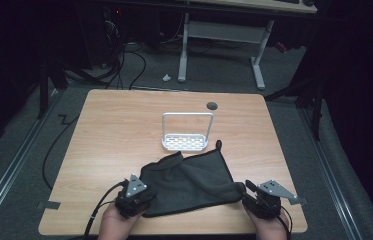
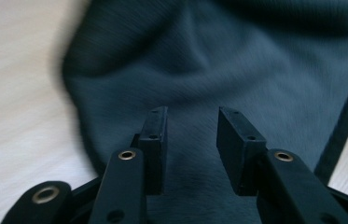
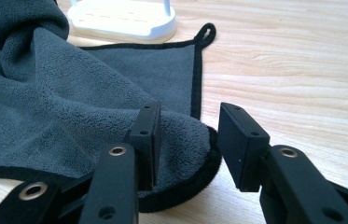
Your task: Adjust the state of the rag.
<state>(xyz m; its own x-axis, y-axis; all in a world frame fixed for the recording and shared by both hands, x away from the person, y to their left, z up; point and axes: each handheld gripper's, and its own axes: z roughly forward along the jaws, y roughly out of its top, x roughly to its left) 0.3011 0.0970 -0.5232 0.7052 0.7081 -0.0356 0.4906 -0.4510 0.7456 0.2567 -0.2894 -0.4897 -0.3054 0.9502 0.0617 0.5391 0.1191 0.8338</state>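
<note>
A dark grey fleecy cloth (image 1: 189, 181) with a black bound hem and corner loop lies rumpled on the pale wood-grain table (image 1: 114, 130), its far edge just in front of an empty perforated white rack (image 1: 186, 135) with a wire handle. The left gripper (image 1: 141, 196) and right gripper (image 1: 248, 194) rest at its near corners, jaws spread and pressing nothing.

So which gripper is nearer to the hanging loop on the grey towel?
Right. The right gripper is at the towel's near right corner, on the same side as the hanging loop. The left gripper is at the near left corner, farther away.
</note>
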